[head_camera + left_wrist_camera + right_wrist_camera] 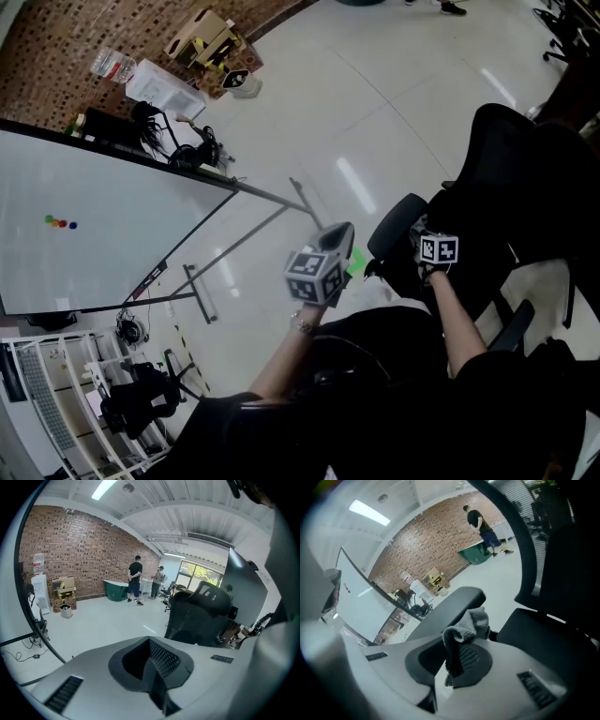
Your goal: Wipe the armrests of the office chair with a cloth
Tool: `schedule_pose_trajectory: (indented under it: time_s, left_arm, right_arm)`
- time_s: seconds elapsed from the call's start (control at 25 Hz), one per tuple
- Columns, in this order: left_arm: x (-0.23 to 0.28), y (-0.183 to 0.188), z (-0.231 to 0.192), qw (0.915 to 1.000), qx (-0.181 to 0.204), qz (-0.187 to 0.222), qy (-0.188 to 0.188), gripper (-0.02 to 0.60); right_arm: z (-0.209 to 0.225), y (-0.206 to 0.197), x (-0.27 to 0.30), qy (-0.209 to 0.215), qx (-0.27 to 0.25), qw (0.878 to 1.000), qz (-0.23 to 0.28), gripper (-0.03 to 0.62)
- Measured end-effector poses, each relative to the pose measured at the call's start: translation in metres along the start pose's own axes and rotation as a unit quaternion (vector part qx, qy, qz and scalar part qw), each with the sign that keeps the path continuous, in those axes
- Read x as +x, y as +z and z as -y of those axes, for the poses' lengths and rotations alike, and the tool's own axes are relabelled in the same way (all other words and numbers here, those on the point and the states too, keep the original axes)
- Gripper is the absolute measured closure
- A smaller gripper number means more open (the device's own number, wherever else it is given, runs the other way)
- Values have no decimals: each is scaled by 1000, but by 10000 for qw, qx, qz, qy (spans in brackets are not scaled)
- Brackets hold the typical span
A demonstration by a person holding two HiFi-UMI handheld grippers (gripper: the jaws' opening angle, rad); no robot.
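A black office chair (506,216) stands at the right of the head view. My right gripper (419,229) is at its left armrest (394,225). In the right gripper view the gripper (452,660) is shut on a grey cloth (466,625), which bunches up just in front of the armrest's black pad (454,603); whether it touches the pad is unclear. The seat (543,630) lies to the right. My left gripper (339,234) hangs in the air left of the armrest. It is shut and holds nothing (154,667), and it faces another black chair (201,613).
A large whiteboard (94,225) on a metal stand fills the left side. Cardboard boxes (202,37) sit by the brick wall. A white wire rack (56,403) is at the lower left. Two people (135,578) stand far off.
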State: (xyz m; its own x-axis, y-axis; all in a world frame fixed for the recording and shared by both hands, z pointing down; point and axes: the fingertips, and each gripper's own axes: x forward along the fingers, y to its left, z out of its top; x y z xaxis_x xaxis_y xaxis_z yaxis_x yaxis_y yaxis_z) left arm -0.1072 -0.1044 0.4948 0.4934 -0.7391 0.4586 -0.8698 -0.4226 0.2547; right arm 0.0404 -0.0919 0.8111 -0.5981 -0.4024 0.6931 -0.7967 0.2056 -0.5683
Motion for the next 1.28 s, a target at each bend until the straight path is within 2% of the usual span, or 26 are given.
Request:
schedule_pose_trajectory:
  time_s: [0.12,0.28,0.4,0.48,0.64,0.76,0.84,0.92,1.04,1.16,1.28]
  left_arm:
    - [-1,0,3,10000,42,-5,-59,583]
    - [-3,-3,9,9998,99,6,-153,583]
    - [-2,-10,14,9997,126,-15,-194,583]
    - [-2,-11,19,9997,131,-50,-206,583]
    - [-3,-18,23,9993,-9,-190,-330,583]
    - [-5,-28,7,9987,1,-272,-426,583]
    - [-2,-30,1,9978,57,-269,-595,583]
    - [1,-26,4,9958,111,-224,-884,583]
    - [2,-14,19,9892,221,-110,-1446,583]
    - [-2,-14,33,9805,421,-145,-1913,583]
    - [-17,-23,27,9749,519,-305,-2142,583]
  right_arm:
    - [-32,-37,9,366,-182,9981,-464,575]
    - [-67,-70,15,715,-769,9903,-913,574]
    - [-85,-81,16,1022,-1090,9827,-1093,574]
    - [-104,-78,9,1445,-1191,9761,-1099,574]
    - [-151,-59,-28,2568,-1025,9583,-718,574]
    - [-188,-17,-64,3324,-522,9416,122,576]
    - [-193,10,-86,3444,-66,9352,826,574]
    - [-195,32,-111,3311,261,9303,1555,576]
    - [-203,57,-147,2676,270,9347,2326,576]
    - [-211,67,-165,1804,273,9443,2738,576]
    - [-228,62,-165,700,251,9577,2781,576]
